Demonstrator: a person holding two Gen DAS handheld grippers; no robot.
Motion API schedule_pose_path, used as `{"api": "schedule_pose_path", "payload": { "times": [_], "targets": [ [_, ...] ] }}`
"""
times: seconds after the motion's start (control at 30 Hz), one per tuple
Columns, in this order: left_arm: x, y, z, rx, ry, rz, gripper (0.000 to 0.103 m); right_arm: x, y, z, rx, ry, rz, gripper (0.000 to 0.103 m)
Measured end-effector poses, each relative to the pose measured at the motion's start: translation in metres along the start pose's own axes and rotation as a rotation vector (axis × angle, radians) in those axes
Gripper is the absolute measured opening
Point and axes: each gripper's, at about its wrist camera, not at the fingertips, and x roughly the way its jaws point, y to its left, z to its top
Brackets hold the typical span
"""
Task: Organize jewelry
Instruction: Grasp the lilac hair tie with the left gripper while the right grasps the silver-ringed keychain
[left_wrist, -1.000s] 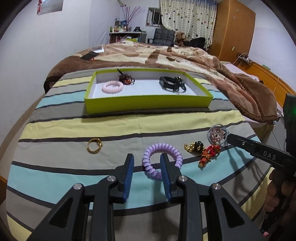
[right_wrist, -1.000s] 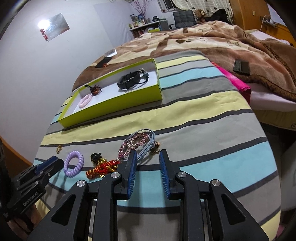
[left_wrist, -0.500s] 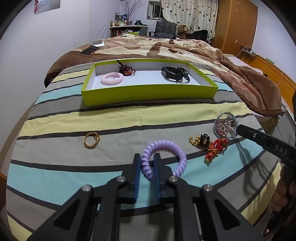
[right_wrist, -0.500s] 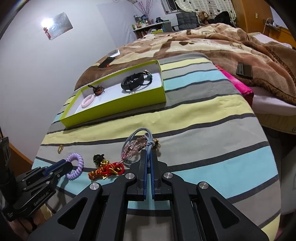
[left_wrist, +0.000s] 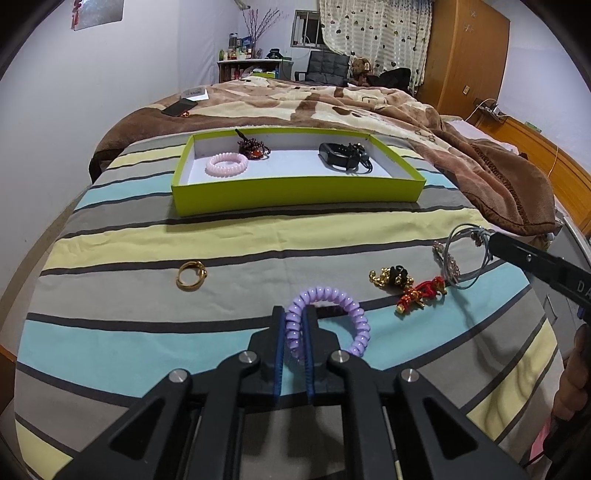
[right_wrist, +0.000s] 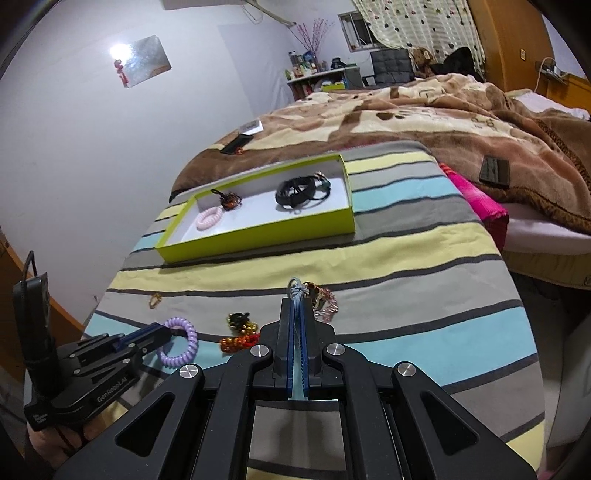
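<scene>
Jewelry lies scattered on the striped bedspread (left_wrist: 110, 332) in front of me, and I read it from the left. A gold ring (left_wrist: 191, 275) sits alone on a grey stripe. Next, my left gripper (left_wrist: 294, 326) has its jaws narrowed onto the purple coil bracelet (left_wrist: 332, 310); the blue pads pinch one side of the coil while the rest of the loop hangs out to the right. Further right, a black-and-gold charm (left_wrist: 391, 276) touches a red knotted charm (left_wrist: 421, 295), both on the cloth. At the far right, my right gripper (right_wrist: 296, 302) is clamped tight on the grey cord (right_wrist: 296, 293) of a beaded pink bracelet (right_wrist: 327, 308), which dangles beside the fingertips. Beyond all this, the green tray (left_wrist: 295, 192) holds a pink coil bracelet (left_wrist: 226, 164), a dark beaded piece (left_wrist: 253, 147) and a black band (left_wrist: 341, 157).
</scene>
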Motion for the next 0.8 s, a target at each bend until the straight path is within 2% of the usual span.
{"api": "schedule_pose_path", "payload": {
  "times": [0.43, 0.8],
  "targets": [
    [-0.035, -0.004, 0.008, 0.004, -0.099, -0.048, 0.01, -0.023, 0.012, 0.006, -0.018, -0.053, 0.023, 0.002],
    [-0.048, -0.003, 0.014, 0.002, -0.134, -0.061, 0.009, -0.034, 0.019, 0.009, -0.04, -0.073, 0.044, 0.002]
  ]
}}
